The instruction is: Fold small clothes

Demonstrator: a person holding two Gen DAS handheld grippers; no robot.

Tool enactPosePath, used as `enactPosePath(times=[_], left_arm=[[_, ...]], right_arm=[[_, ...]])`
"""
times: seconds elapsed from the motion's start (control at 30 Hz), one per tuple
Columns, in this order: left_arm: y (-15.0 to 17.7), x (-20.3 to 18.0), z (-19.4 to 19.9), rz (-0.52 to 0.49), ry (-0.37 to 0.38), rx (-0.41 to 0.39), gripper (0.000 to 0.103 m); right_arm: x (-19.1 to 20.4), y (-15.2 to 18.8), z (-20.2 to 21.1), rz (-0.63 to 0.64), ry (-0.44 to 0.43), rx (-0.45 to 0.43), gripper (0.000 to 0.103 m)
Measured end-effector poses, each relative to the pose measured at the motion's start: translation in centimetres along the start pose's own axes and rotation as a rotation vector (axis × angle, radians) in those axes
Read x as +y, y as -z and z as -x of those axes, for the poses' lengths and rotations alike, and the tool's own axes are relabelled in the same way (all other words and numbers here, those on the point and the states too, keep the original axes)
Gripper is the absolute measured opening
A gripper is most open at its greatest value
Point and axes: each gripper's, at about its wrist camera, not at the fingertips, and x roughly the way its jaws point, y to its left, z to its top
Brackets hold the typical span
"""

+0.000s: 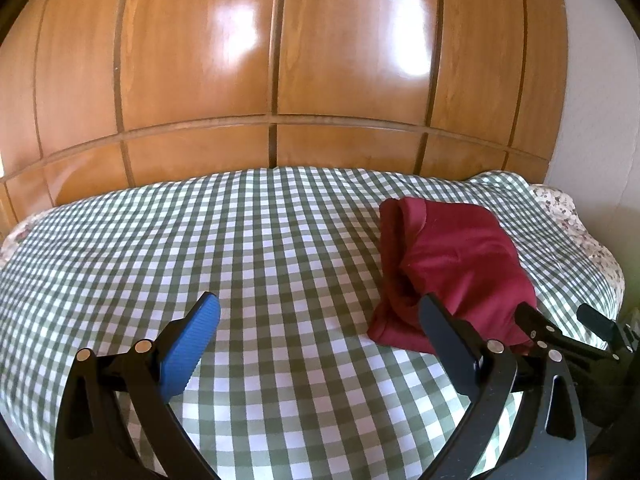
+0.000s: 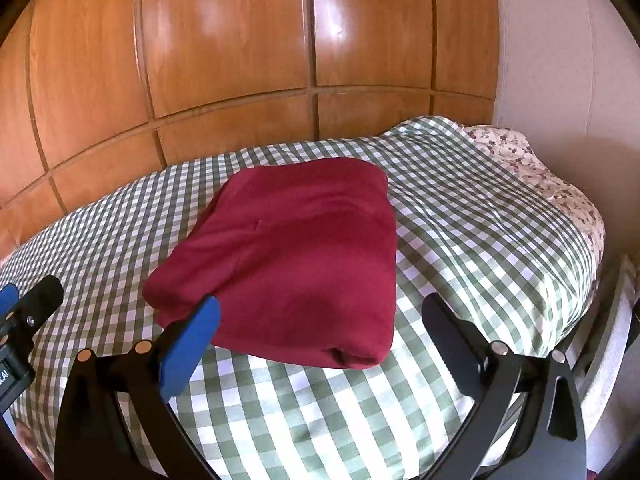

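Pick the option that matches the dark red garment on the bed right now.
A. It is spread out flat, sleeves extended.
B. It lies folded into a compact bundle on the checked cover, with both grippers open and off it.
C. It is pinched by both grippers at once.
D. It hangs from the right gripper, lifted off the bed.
B: the dark red garment lies folded on the checked cover, and the left gripper and right gripper are both open, holding nothing.

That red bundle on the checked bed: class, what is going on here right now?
A person holds a claw in each hand above a bed with a green-and-white checked cover. A dark red garment lies on it, already folded into a compact rectangle. Both the right claw and the left claw are open and hold nothing; neither grips the cloth. The right one faces the garment directly, the left sits off to its side. Wooden panelling stands behind the bed.
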Motion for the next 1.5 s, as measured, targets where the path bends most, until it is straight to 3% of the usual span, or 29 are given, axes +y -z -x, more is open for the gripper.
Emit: enactPosePath(times=[1.07,1.5], left_arm=[[0.0,0.7,1.0,0.011,-0.051,-0.016,0.099],[0.1,1.3,0.3,0.053,-0.091,0.023,0.098]], right_arm=[[0.2,0.3,-0.3,0.015,-0.015,0.012,0.1],[-0.5,0.1,-0.4,-0.004,-0.035,0.004,0.101]])
